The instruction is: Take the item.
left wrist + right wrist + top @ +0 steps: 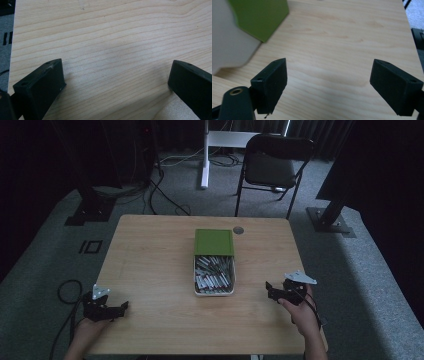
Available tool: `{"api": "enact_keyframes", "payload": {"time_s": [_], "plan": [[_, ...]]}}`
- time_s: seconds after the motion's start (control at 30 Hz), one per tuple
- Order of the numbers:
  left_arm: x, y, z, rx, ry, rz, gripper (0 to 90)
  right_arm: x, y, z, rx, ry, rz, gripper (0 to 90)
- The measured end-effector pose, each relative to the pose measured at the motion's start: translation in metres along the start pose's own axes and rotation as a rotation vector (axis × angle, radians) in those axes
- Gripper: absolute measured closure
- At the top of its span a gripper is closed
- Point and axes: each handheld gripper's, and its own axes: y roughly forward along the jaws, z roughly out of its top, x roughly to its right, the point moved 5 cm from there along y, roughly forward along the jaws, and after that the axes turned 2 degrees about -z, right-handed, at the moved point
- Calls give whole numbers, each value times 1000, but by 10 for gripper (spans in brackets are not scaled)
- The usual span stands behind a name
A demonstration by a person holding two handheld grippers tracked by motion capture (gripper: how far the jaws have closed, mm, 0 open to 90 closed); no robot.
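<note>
White tray (195, 279) of small grey-and-white cylindrical pieces (214, 274) at the centre of the wooden table (150, 270), its far half covered by a green lid (214, 242). Left gripper (121, 307) rests near the table's near-left corner, right gripper (269, 288) near the tray's right side; both stand with jaws wide apart, holding nothing. A black folding chair (272, 162) stands beyond the table.

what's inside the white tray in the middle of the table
The white tray holds a heap of small silvery, pen-like pieces, too small to identify. The green lid covers its far part.
</note>
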Motion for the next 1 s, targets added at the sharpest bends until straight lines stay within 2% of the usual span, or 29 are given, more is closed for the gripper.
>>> {"api": "enact_keyframes", "payload": {"time_s": [0.2,0.33,0.67,0.73,1.0], "plan": [[0,0,0,0,0,0,14,-11,-1,15,33,-5,30,146],[0,0,0,0,0,0,14,-25,-1,27,54,-25,62,147],[0,0,0,0,0,0,14,-43,-1,43,79,-47,105,147],[0,0,0,0,0,0,14,-53,-2,51,96,-65,119,161],[0,0,0,0,0,0,14,-76,-1,61,112,-101,173,162]]}}
